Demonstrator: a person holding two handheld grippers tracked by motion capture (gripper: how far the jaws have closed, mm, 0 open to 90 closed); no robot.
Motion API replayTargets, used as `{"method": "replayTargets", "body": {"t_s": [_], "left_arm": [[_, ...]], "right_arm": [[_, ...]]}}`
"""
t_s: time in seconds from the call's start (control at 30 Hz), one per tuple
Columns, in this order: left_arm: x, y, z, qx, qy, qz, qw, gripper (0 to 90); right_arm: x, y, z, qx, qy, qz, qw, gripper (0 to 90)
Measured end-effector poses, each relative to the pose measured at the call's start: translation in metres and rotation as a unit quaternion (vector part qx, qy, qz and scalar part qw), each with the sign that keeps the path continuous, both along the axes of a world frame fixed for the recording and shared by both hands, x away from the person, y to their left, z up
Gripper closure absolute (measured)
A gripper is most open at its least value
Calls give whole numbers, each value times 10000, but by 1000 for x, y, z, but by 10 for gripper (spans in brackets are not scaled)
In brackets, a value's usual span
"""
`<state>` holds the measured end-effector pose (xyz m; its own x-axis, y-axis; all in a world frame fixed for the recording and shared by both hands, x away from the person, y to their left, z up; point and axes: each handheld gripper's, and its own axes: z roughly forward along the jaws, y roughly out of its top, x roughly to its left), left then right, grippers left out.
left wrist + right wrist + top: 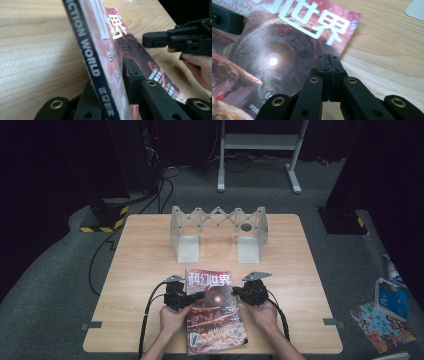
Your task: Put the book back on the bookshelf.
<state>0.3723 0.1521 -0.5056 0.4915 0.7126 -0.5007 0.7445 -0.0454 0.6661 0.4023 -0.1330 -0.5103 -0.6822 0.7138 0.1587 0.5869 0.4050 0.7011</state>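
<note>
A red science-fiction magazine (215, 320) lies at the near middle of the wooden table (140, 255), with its spine side lifted. My left gripper (196, 296) is shut on that spine edge; in the left gripper view (110, 75) one jaw presses on the cover and the other sits under the dark blue spine (86, 47). My right gripper (236, 293) is at the magazine's right edge, jaws shut against each other. In the right gripper view (328, 58) its tips hover just above the cover (274, 50) near that edge, with nothing visible between them. It also appears farther off (155, 40).
A pale grey scissor-type folding rack (218, 227) stands across the far middle of the table. On the floor to the right are a blue box (391, 298) and a colourful mat (382, 326). A white stand frame (260, 142) is beyond the table.
</note>
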Motion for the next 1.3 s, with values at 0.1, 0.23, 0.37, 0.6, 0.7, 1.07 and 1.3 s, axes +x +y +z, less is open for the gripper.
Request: {"method": "replayTargets", "body": {"t_s": [0.1,0.23,0.37,0.6,0.7,1.07,1.3], "left_arm": [[0,-4,6,-8,-74,-57,10000,807],[-1,-2,10,-182,-54,-68,9998,823],[-1,3,12,-221,-48,-52,9997,832],[-3,10,18,-373,-112,-21,9992,838],[-5,10,22,-382,-162,-42,9991,839],[-8,6,42,-474,-419,-204,9978,840],[-7,7,48,-493,-513,-200,9973,839]], "right_arm": [[-2,6,1,-81,-76,142,9998,877],[-6,9,1,-140,-166,214,9995,846],[-9,4,1,-178,-253,189,9993,801],[-12,-15,-4,-211,-239,-20,9995,737],[-13,-20,-6,-231,-222,-91,9994,722],[-19,-61,-9,-399,-426,-547,9968,638],[-22,-71,-10,-575,-620,-766,9935,571]]}}
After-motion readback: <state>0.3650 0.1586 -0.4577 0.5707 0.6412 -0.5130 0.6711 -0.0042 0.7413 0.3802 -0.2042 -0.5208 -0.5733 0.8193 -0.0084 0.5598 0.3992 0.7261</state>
